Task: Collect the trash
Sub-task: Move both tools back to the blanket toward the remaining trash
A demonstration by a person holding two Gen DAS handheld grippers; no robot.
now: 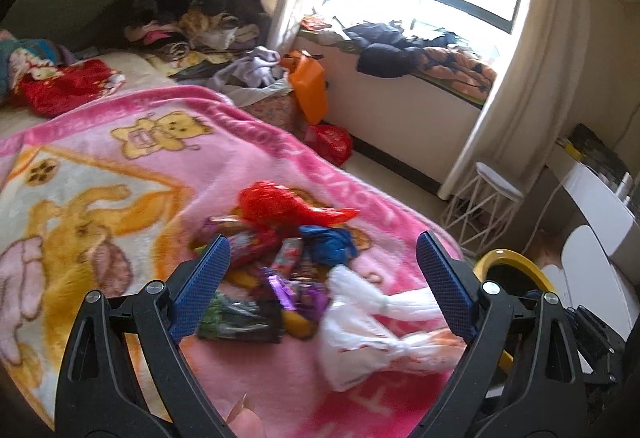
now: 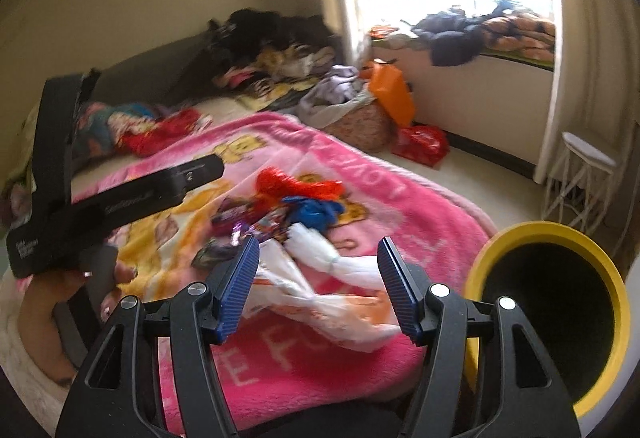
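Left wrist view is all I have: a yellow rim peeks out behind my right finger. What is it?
Observer: A yellow bin with a dark inside, mouth tipped toward the camera, at the corner of the pink blanket.
Operator: Is any trash in it yet?
Observer: I cannot tell; the inside shows only dark.
Operator: Where is the right gripper?
Observer: The right gripper is open and empty, its jaws framing the white plastic bag that lies on the blanket.
Operator: And my left gripper, seen from there?
Observer: The left gripper is out over the blanket's left side, short of the wrappers.
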